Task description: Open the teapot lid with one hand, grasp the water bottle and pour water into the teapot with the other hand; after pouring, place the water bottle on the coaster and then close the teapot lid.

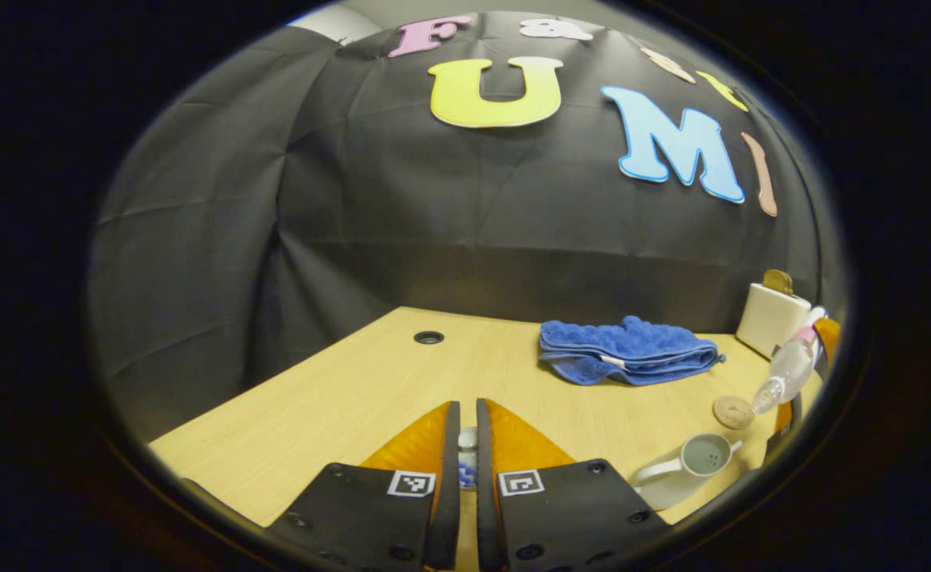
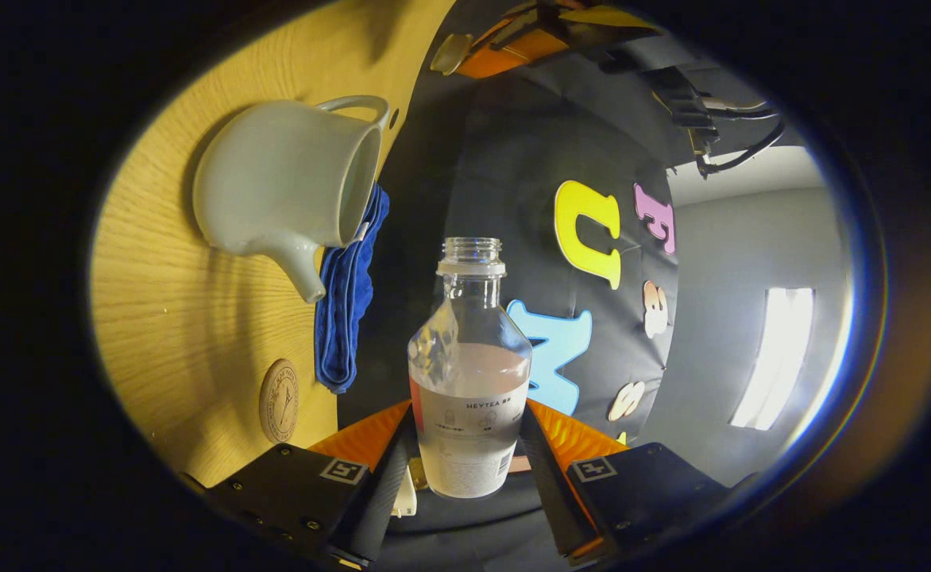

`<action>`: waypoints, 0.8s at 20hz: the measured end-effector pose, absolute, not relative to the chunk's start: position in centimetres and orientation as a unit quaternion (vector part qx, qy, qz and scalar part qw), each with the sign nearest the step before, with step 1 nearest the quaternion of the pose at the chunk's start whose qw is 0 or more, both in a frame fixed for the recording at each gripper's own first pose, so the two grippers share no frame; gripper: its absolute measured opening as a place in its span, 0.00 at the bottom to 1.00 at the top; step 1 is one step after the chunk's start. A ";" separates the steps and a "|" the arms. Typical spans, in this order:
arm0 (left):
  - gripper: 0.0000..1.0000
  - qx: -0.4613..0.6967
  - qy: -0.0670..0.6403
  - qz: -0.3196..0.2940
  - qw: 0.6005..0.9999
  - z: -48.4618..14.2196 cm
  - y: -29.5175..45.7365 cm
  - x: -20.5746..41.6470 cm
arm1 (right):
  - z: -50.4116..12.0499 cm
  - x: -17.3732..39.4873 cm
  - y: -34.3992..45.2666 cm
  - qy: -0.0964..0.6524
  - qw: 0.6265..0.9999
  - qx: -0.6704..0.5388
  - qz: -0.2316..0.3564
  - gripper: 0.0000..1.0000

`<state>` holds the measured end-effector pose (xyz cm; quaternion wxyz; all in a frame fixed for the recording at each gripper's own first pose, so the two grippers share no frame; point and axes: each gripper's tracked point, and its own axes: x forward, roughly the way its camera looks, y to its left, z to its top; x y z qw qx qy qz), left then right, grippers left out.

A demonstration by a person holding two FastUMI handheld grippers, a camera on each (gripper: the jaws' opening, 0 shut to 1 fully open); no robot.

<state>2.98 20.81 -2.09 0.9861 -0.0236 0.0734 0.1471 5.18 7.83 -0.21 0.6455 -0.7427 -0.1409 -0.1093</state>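
Left gripper [image 1: 467, 445] pinching teapot lid [image 1: 468, 438] over bare near-left wooden table [image 1: 338, 397]; right gripper [image 2: 465, 445] clamps tilted water bottle [image 2: 469, 373] w/ open teapot [image 2: 283, 191], coaster [image 2: 279, 400] nearby.

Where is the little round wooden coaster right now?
In the left gripper view the round wooden coaster lies flat on the light wooden table at the right, between the blue folded cloth and the open white ceramic teapot.

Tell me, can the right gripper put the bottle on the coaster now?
Probably yes: the right gripper grips the water bottle, and the round coaster lies bare on the table, apart from the teapot and the blue towel.
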 end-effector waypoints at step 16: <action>0.15 -0.023 0.081 0.142 0.986 -2.4 20.7 3.0 | 0.5 5.0 8.3 -0.157 0.617 -0.763 -0.108 0.78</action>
